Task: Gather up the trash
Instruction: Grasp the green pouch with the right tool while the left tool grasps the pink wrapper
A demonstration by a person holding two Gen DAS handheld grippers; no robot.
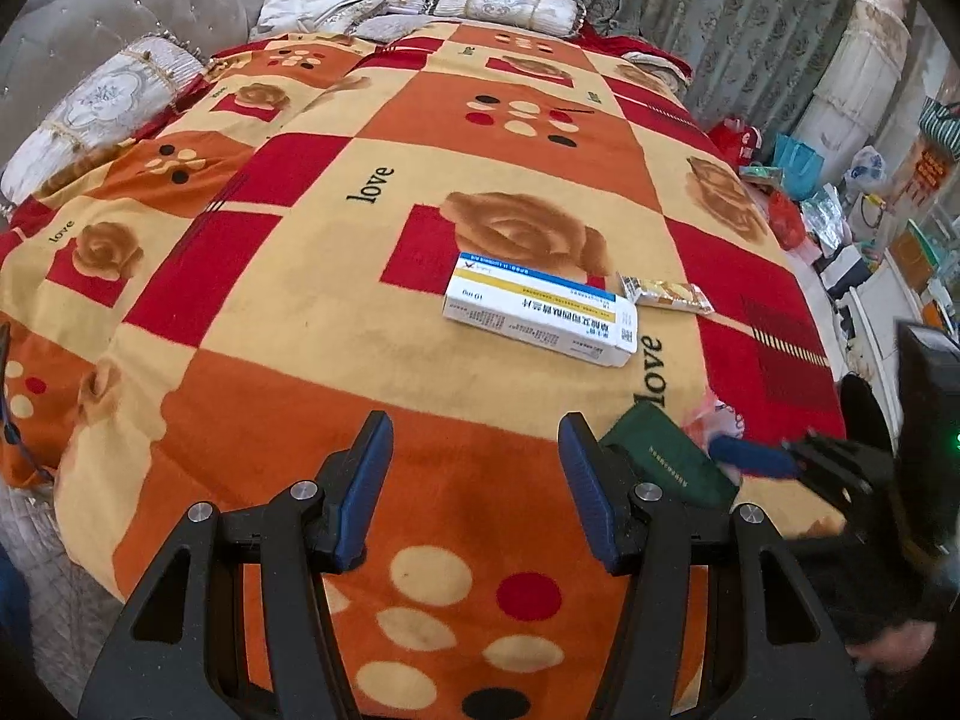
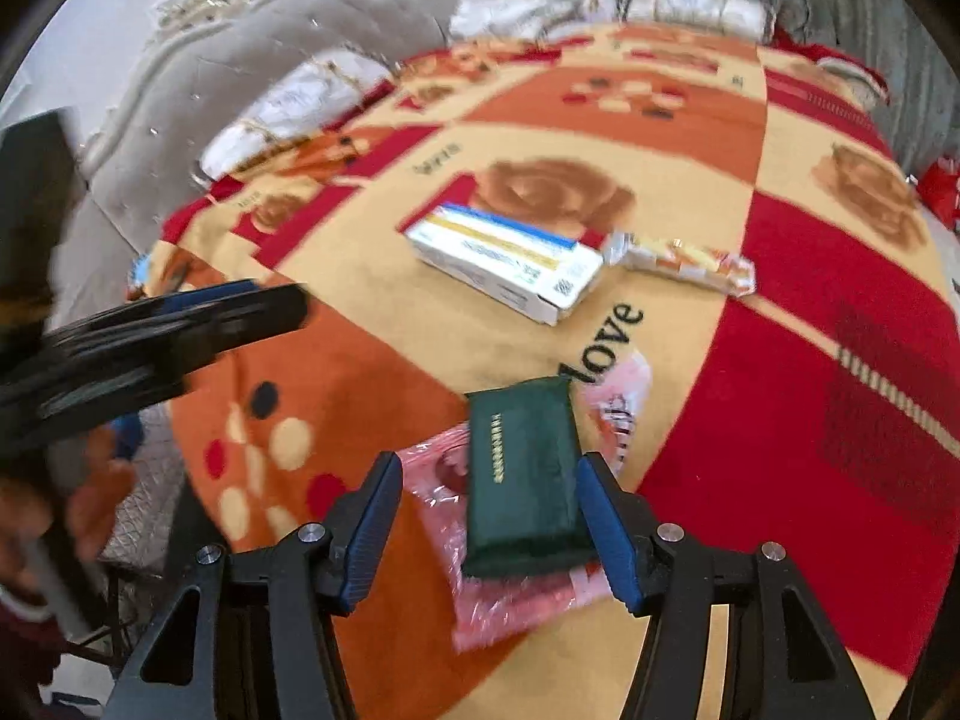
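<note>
Both grippers gape wide, gripping nothing. Right gripper point(image 2: 489, 525) straddles the green packet point(image 2: 521, 483) atop a pink plastic bag point(image 2: 444, 495); left gripper point(image 1: 474, 495) hovers over the blanket point(image 1: 288, 360), medicine box point(image 1: 540, 318) at twelve o'clock.

Both wrist cameras looked low across the blanket point(image 1: 336, 312) toward the far headboard; both shared the white box point(image 1: 540, 315), right view nearer.
</note>
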